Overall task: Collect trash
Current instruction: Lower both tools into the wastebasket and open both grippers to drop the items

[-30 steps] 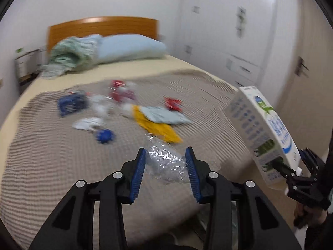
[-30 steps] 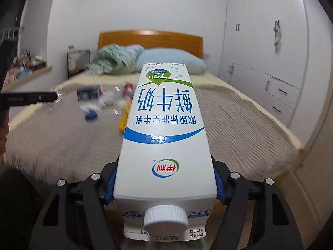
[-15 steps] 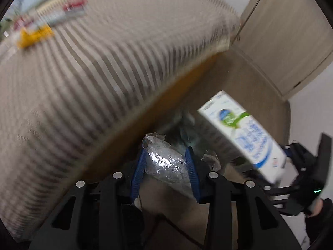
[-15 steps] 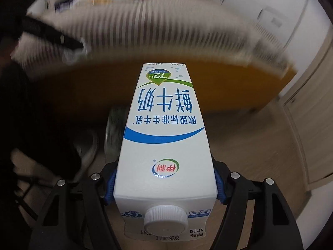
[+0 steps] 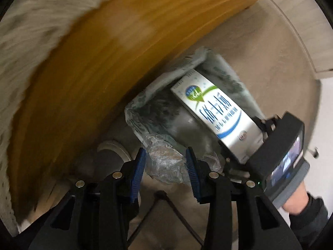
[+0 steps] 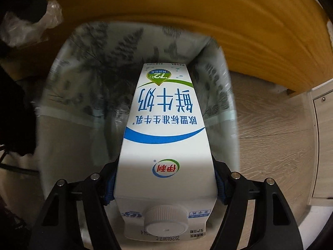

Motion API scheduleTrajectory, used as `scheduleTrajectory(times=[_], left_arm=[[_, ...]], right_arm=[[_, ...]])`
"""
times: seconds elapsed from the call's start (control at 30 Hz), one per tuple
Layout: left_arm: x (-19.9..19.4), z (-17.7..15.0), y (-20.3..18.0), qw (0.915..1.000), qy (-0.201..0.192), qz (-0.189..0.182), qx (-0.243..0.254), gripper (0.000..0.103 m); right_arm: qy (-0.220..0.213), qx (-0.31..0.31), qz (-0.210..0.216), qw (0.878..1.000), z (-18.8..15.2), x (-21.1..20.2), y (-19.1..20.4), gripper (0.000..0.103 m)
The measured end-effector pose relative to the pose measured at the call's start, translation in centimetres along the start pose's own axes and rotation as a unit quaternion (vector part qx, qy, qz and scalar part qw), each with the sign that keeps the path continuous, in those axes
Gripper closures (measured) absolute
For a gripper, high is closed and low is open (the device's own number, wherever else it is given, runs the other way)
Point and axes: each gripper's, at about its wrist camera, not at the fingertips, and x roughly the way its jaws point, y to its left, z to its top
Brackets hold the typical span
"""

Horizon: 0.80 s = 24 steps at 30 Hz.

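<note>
My right gripper (image 6: 164,185) is shut on a white milk carton (image 6: 164,129) with blue print, and the carton's far end points down into the mouth of a trash bin (image 6: 87,58) lined with a grey leaf-print bag. In the left wrist view the carton (image 5: 216,114) reaches into the bin (image 5: 141,112) from the right. My left gripper (image 5: 165,166) is shut on a crumpled clear plastic wrapper (image 5: 164,160), held just at the bin's near rim. The wrapper also shows in the right wrist view (image 6: 31,25) at the upper left.
The bin stands on a light wood floor (image 6: 270,129) against the orange wooden side of the bed (image 5: 100,58). The grey bedspread (image 5: 22,41) hangs over the bed's edge at the left. A cabinet (image 6: 324,145) is at the right edge.
Both grippers have swung down from the bed top to the bin beside the bed. The carton's end has gone into the bin's mouth. The wrapper has come to the bin's rim.
</note>
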Motion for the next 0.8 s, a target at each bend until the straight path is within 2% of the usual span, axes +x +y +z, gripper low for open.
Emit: scheduleTrajectory(times=[0.13, 0.3, 0.37, 0.47, 0.5, 0.53, 0.57, 0.8], left_arm=[[3.1, 0.9, -0.5, 0.9995, 0.014, 0.028, -0.008, 0.066], [6.0, 1.3, -1.6, 0.9976, 0.039, 0.056, 0.01, 0.065], [6.4, 1.3, -1.4, 0.9974, 0.043, 0.057, 0.008, 0.064], [6.4, 1.8, -1.5, 0.9977, 0.037, 0.057, 0.003, 0.064], [6.3, 1.9, -1.4, 0.9978, 0.035, 0.057, 0.001, 0.064], [6.1, 1.9, -1.3, 0.9979, 0.033, 0.057, -0.001, 0.064], [6.0, 2.0, -1.1, 0.9979, 0.032, 0.056, -0.003, 0.064], [5.7, 2.1, -1.1, 0.9981, 0.032, 0.053, -0.001, 0.064]], right_arm=[[0.018, 0.009, -0.013, 1.0, -0.6, 1.7, 0.6, 0.028], [-0.01, 0.03, -0.024, 0.999, -2.3, 0.1, 0.2, 0.027], [-0.015, 0.036, -0.021, 0.999, -2.6, -0.8, -0.1, 0.027], [-0.048, 0.059, -0.016, 0.997, -3.3, -3.5, -0.4, 0.027], [-0.062, 0.067, -0.013, 0.996, -3.7, -4.5, -0.5, 0.042], [-0.057, 0.071, -0.009, 0.996, -3.7, -4.4, -0.2, 0.07], [-0.03, 0.079, 0.008, 0.996, -3.8, -3.7, -0.3, 0.103], [-0.023, 0.1, 0.02, 0.995, -1.4, -0.9, -0.8, 0.103]])
